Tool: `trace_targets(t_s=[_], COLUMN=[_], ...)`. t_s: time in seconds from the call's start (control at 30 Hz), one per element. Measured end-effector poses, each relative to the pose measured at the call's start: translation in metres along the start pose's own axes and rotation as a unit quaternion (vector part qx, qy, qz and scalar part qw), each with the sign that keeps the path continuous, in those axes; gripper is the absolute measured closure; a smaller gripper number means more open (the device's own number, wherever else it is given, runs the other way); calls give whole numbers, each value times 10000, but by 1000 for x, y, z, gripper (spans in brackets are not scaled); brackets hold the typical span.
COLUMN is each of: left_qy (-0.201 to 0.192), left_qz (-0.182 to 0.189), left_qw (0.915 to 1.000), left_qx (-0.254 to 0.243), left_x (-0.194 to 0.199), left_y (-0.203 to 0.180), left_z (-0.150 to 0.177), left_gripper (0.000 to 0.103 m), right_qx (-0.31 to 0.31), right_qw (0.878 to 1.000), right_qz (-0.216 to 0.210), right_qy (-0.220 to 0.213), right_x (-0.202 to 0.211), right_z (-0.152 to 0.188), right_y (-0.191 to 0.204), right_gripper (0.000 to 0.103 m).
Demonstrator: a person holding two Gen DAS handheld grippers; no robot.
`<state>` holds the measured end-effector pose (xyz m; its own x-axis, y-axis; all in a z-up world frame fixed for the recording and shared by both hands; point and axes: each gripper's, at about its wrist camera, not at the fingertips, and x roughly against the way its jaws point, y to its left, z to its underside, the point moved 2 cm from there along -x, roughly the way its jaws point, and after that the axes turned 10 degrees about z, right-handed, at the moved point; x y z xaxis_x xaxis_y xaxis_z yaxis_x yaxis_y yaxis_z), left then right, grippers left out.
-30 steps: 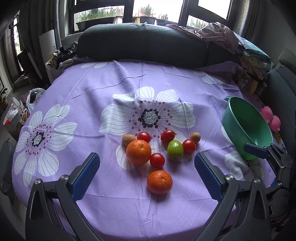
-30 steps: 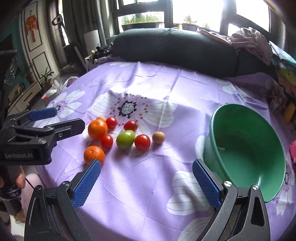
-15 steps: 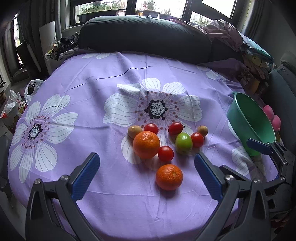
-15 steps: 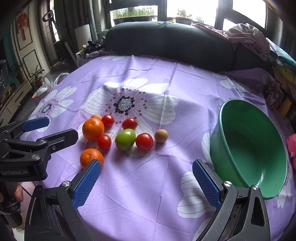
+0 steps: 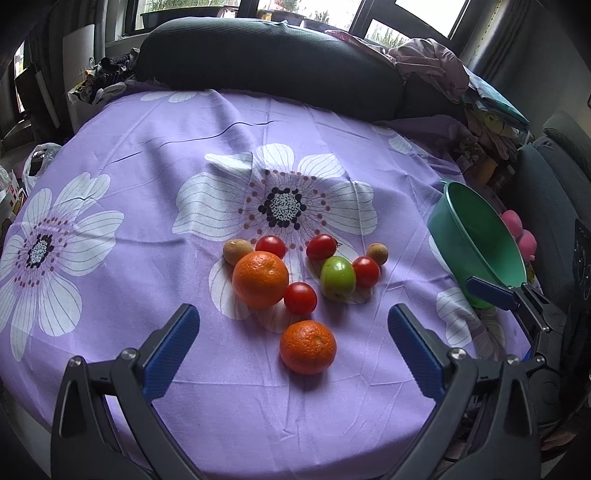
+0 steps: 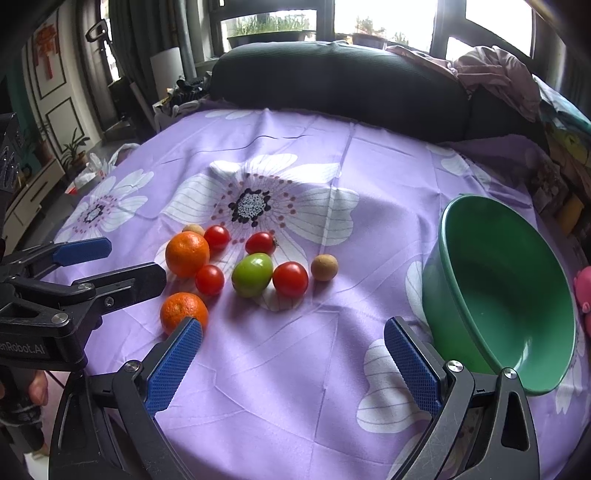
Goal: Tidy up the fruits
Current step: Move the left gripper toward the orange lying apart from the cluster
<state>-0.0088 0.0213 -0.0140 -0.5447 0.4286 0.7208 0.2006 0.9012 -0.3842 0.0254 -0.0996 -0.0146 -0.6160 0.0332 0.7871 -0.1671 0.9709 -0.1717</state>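
Both grippers hover above the purple tabletop point(image 5: 155, 155) with their fingers spread wide, grasping nothing. The left gripper point(image 5: 293, 341) has the small orange point(image 5: 307, 346) between its fingers. The other fruits point(image 5: 338, 277) lie at 12 o'clock from this orange. From the right gripper point(image 6: 293, 352), the green bowl point(image 6: 506, 295) is at 2 o'clock, the fruits at 11.

A: Where does the light come from?
B: Daylight from the windows point(image 6: 384, 18) behind, blown out white. Soft shadows fall toward the camera under the fruits point(image 5: 306, 280).
A: Sharpness?
B: Centre crisp; fisheye bends the edges, corners go dark.
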Motion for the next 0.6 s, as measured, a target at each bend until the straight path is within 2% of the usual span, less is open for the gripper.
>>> trace_targets(t_s=[0.6], left_qy=[314], left_qz=[161], left_qw=[9991], left_qx=[-236], left_x=[-14], left_y=[-4], left_z=[5], left_gripper=[8], right_qx=[82], right_qw=[9997], right_qz=[-186], right_qy=[104], right_x=[-5], right_z=[10], right_y=[3], right_gripper=[4])
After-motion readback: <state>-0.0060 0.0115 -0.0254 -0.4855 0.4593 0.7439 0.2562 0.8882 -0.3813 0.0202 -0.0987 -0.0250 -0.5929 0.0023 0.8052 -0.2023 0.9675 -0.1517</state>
